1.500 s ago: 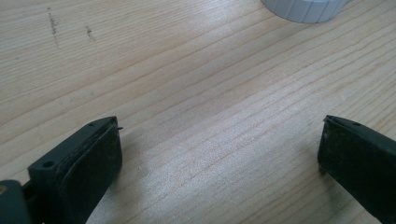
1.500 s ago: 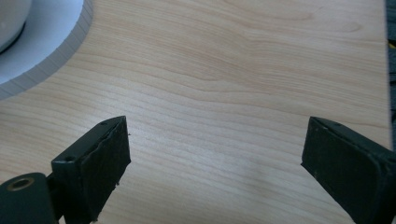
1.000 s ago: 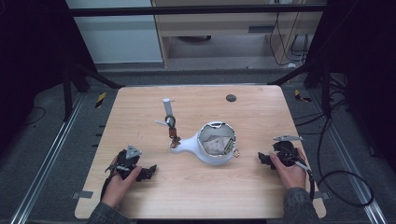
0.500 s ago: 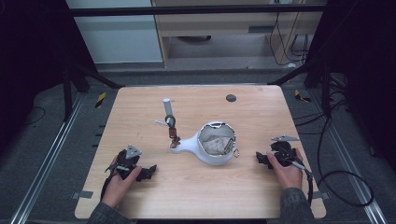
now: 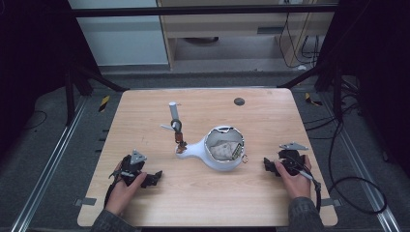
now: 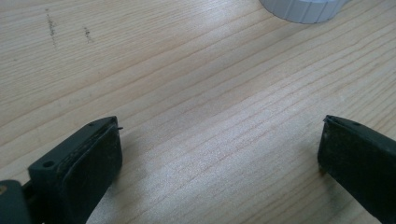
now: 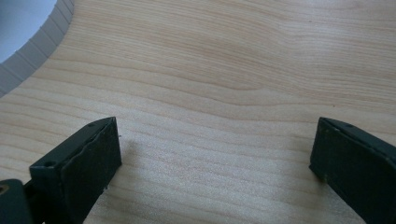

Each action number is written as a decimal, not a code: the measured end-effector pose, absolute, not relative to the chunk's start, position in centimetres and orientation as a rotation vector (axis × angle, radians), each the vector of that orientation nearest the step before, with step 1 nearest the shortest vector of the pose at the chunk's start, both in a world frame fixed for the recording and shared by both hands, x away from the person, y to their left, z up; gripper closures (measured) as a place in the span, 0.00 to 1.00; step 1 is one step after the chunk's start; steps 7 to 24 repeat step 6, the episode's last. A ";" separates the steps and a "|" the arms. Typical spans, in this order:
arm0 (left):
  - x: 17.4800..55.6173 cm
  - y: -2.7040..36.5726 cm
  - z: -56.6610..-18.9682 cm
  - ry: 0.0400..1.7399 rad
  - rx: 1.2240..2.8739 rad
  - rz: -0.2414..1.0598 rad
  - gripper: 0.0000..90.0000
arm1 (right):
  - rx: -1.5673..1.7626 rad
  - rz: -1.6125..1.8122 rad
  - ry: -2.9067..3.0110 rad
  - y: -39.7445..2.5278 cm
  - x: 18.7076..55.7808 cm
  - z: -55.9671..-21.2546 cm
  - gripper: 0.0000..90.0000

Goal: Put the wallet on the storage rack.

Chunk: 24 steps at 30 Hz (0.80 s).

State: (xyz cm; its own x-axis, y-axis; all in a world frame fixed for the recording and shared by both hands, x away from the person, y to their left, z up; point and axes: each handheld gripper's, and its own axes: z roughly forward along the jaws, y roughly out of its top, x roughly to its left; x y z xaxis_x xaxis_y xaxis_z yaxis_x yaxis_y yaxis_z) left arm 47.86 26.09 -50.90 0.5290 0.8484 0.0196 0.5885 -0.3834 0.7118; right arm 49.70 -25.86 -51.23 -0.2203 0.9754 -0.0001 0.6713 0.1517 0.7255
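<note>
While the high view shows the white bowl's (image 5: 223, 150) contents, both gripper views show wide, empty jaws.

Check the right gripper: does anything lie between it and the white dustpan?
Nothing visible does. The right gripper, jaws open, faces the white dustpan across bare wooden table.
</note>
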 end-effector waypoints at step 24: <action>47.9 26.1 -50.9 1.150 2.118 0.503 0.00 | 1.572 0.840 1.952 -25.8 49.8 -51.2 0.01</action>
